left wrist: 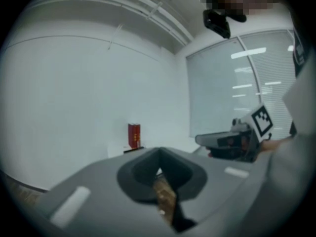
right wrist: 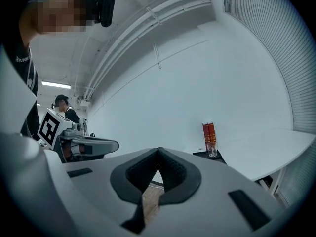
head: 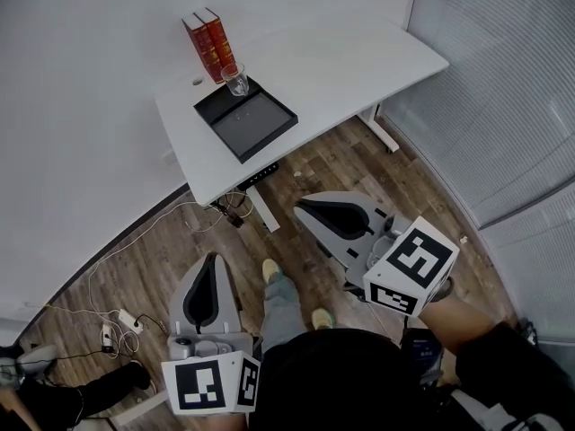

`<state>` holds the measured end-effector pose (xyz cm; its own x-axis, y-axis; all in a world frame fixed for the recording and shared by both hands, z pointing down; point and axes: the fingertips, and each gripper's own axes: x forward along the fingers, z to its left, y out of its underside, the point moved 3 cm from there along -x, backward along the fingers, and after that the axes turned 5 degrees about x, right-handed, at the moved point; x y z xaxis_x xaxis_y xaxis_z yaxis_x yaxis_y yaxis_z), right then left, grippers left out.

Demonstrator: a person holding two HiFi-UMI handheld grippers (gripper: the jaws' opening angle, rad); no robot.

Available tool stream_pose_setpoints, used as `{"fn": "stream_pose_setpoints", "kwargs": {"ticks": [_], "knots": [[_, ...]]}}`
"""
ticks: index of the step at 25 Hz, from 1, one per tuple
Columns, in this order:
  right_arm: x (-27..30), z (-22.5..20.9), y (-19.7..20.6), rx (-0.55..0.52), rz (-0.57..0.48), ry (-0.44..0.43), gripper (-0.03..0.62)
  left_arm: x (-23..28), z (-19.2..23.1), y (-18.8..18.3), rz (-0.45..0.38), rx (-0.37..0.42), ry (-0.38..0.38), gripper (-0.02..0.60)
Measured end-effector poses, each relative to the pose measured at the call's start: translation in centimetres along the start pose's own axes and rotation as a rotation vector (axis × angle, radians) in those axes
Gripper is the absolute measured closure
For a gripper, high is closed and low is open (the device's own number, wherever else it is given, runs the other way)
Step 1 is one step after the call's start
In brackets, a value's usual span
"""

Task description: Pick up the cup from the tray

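Note:
A clear cup (head: 236, 79) stands upright in the far corner of a black tray (head: 260, 131) on a white desk (head: 359, 61), right in front of two red books (head: 208, 45). Both grippers hover over the wooden floor, well short of the desk. My left gripper (head: 213, 260) is shut and empty; my right gripper (head: 303, 206) is also shut and empty, its tips nearer the desk. The right gripper view shows the cup (right wrist: 213, 150) small and far off, right of my closed jaw tips (right wrist: 158, 152). In the left gripper view only the books (left wrist: 134, 136) show beyond the shut jaws (left wrist: 159, 153).
Cables and a power strip (head: 126, 320) lie on the floor at the left. The desk's legs (head: 384, 135) stand ahead, with window blinds (head: 503, 79) along the right. Another person (right wrist: 63, 105) stands far back in the right gripper view.

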<state>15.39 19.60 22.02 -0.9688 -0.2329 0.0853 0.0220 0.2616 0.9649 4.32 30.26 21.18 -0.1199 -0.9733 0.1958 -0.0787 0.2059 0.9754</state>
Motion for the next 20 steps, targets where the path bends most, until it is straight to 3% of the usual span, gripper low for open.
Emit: {"fn": "stream_pose_setpoints", "kwargs": {"ticks": [20], "knots": [[9.0, -3.9, -0.9, 0.004, 0.060, 0.005, 0.580, 6.9, 6.5, 0.6, 0.033, -0.058, 0.019, 0.577]]}}
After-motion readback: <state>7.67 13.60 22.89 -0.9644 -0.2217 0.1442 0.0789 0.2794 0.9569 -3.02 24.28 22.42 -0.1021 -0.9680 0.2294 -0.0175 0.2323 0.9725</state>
